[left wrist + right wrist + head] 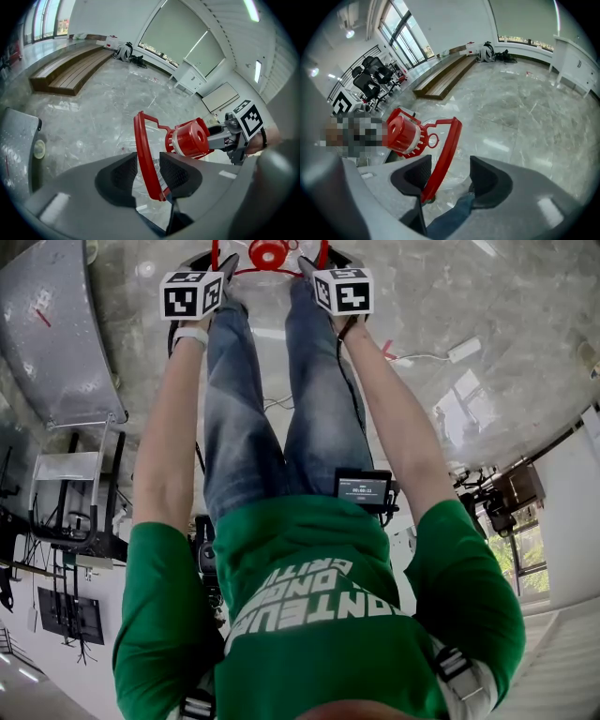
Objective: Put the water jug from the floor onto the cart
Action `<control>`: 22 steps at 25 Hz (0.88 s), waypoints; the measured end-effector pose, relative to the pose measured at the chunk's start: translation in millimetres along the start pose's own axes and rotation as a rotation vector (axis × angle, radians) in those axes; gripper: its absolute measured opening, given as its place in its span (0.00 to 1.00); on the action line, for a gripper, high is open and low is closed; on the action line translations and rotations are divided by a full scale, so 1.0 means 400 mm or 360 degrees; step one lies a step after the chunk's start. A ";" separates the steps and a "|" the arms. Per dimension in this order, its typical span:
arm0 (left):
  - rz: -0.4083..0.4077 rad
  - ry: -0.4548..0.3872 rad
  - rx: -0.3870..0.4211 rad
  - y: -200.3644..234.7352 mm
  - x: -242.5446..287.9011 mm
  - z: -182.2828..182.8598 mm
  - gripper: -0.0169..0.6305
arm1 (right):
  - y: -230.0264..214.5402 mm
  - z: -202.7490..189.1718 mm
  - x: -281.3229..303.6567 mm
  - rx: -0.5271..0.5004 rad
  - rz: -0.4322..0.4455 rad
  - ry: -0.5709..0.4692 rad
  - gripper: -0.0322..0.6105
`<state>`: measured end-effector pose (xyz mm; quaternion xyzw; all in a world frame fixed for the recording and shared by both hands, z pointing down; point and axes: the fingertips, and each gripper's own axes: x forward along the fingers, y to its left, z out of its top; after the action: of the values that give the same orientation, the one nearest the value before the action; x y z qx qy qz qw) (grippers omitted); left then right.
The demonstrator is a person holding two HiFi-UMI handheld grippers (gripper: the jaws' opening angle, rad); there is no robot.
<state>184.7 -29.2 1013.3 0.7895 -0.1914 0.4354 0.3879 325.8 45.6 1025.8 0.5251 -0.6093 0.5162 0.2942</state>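
**Both grippers astride the jug handle, neither clamped yet**

Head view: We look steeply down along our legs to the floor (pixel 469 296). The jug (pixel 269 253) stands on it at the top edge of the picture, just beyond our feet, and only its red top shows. The left gripper (pixel 228 265) and the right gripper (pixel 307 266) reach it from either side, about equally near. A grey flat deck, which we take for the cart (pixel 56 343), lies to the left, on the left gripper's side and apart from the jug.

Left gripper view: The jaws stand apart. The red handle (pixel 146 154) passes between them, close against the right pad, with a clear gap to the left pad. So nothing is pressed here yet. The cap (pixel 192 138) is just beyond the jaws, to the right.

Right gripper view: These jaws are also apart. The handle (pixel 443 152) runs between them and lies against the left pad, while the right pad is well clear. The cap (pixel 401 131) sits to the left.

So the handle runs across from one gripper to the other, with the cap between them. We judge that both must close on it before the lift, and that the carry then goes leftward to the cart.
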 end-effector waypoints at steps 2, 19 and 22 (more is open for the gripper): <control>0.0002 0.0011 0.0003 0.004 0.001 -0.005 0.22 | -0.002 -0.001 0.005 0.0011 0.0002 0.0004 0.43; 0.0002 0.0043 -0.0084 0.028 0.007 -0.009 0.09 | 0.012 0.010 0.025 0.0019 0.0018 0.0052 0.32; 0.0010 0.0048 -0.0086 0.032 0.008 -0.007 0.08 | 0.010 0.009 0.027 0.0025 0.0008 0.0062 0.29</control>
<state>176.8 -35.1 1022.6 0.7714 -0.1997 0.4432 0.4106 319.8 38.3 1033.0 0.5158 -0.6007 0.5318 0.3005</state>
